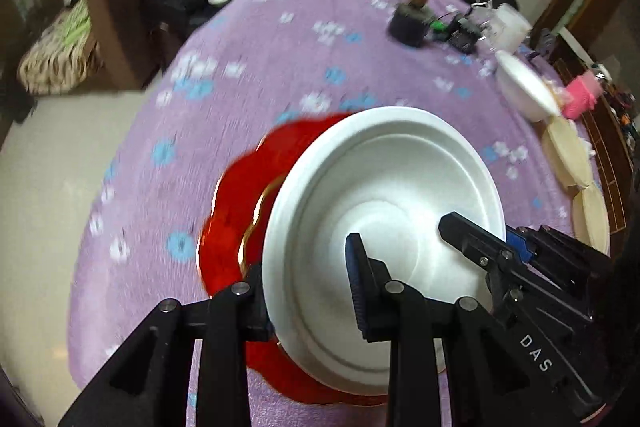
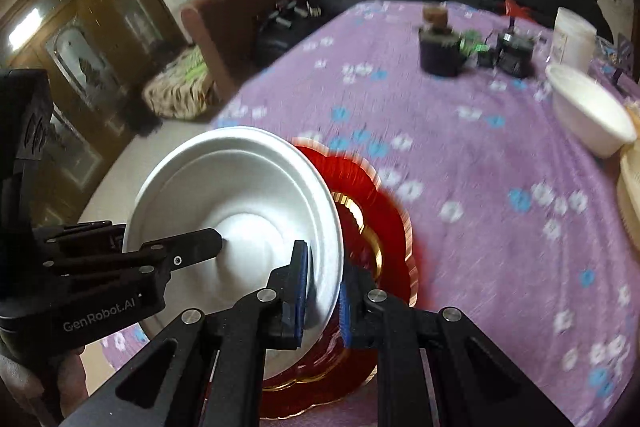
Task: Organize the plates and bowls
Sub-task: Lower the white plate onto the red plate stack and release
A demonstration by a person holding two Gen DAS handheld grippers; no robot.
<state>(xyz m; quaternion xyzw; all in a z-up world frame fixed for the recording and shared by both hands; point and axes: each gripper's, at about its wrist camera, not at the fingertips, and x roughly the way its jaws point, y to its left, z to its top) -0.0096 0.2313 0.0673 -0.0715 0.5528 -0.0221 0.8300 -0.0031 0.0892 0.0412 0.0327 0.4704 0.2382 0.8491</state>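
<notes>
Right gripper [image 2: 322,291] fingers pinch white bowl [image 2: 236,195] rim above red plate [image 2: 384,247]

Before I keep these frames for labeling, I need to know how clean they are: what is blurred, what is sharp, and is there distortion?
Left wrist view: purple tablecloth and red plate are motion-smeared, while the white bowl and left gripper stay sharp. Right wrist view: the same, the cloth's flowers streaked, the right gripper crisp. Both views: strong fisheye bending and dark corners.
</notes>
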